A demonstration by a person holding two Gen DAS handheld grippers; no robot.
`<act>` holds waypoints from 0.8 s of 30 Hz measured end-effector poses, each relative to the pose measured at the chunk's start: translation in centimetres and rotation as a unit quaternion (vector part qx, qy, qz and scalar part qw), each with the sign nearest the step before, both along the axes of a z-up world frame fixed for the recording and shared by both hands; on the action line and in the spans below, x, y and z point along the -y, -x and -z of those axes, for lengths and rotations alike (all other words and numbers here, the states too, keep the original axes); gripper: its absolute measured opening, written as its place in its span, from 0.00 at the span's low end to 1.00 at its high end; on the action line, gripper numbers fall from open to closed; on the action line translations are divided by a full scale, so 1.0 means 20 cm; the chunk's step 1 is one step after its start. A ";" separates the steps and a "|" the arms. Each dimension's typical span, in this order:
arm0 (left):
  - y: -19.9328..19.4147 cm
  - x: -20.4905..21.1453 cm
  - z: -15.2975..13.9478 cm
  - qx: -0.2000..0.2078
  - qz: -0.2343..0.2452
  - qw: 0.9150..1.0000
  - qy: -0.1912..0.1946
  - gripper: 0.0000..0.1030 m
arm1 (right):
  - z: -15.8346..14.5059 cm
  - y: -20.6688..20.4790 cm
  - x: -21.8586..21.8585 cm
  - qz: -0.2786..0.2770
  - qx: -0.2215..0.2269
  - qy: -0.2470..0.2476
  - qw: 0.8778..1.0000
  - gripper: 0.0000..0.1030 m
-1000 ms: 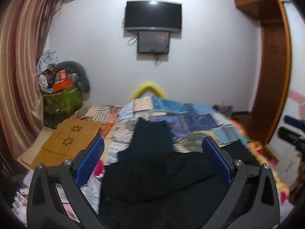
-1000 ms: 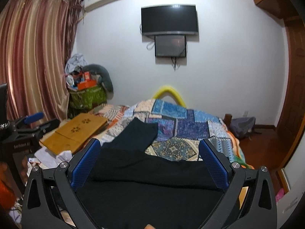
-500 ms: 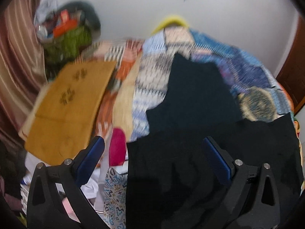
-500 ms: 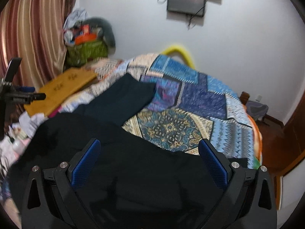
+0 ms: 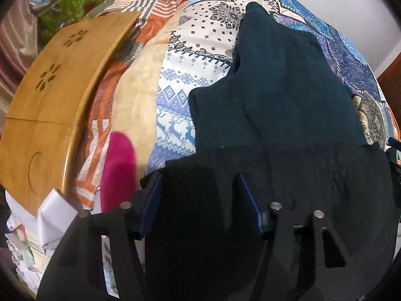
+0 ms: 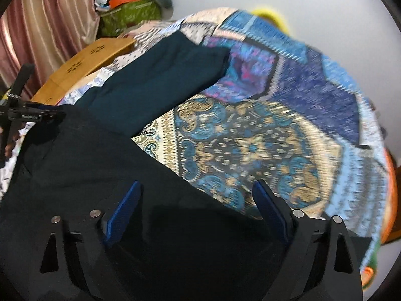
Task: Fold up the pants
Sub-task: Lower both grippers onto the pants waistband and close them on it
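White wall rises behind a bed [image 5: 180, 80] covered with a patchwork quilt [image 6: 263, 150] in blue, orange and cream. Black pants [image 5: 313, 175] lie across the near edge of the bed. A second dark teal cloth [image 5: 275, 82] lies past them, toward the middle. Beside the bed's left edge sits a wooden board [image 5: 50, 95] with flower-shaped holes, and a pink thing [image 5: 117, 170] lies next to it. A green bag [image 6: 130, 12] piled with stuff stands by the striped curtain [image 6: 50, 20]. No words can be read. The left claw [image 5: 198, 200] has been closing and is half open, with a fold of pants between its blue pads. The right claw [image 6: 198, 213] has been closing a little and stands wide over the pants, gripping nothing.
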State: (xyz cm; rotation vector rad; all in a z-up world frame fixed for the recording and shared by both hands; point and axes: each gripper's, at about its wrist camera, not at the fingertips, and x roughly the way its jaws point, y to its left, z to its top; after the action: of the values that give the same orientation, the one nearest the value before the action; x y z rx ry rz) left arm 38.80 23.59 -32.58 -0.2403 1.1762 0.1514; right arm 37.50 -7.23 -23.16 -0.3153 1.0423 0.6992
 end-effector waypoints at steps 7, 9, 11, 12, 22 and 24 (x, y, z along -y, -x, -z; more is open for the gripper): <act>0.00 -0.01 0.01 0.001 -0.010 1.000 -0.004 0.15 | 0.07 0.00 -0.03 -0.005 -0.033 -0.005 0.999 0.70; 0.01 0.00 0.00 0.005 -0.011 1.000 -0.004 0.11 | 0.07 0.01 -0.03 -0.005 -0.037 -0.011 0.999 0.56; 0.02 0.02 -0.02 0.008 -0.010 1.000 -0.017 0.08 | 0.07 0.04 -0.03 -0.008 -0.041 -0.015 0.999 0.41; 0.03 0.04 -0.03 0.010 -0.008 1.000 -0.024 0.07 | 0.07 0.06 -0.04 -0.008 -0.041 -0.015 0.999 0.30; 0.09 0.13 -0.35 0.074 0.005 0.994 -0.086 0.05 | -0.02 0.09 -0.05 0.013 0.013 -0.012 1.000 0.05; 0.09 0.13 -0.42 0.092 -0.001 0.990 -0.107 0.05 | -0.11 0.10 -0.02 0.029 0.043 -0.024 0.998 0.05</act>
State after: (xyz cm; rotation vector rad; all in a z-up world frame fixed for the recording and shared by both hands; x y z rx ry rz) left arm 37.02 20.97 -24.13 -0.0652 0.9685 0.2506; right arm 35.59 -6.88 -20.86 -0.2705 0.9474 0.6531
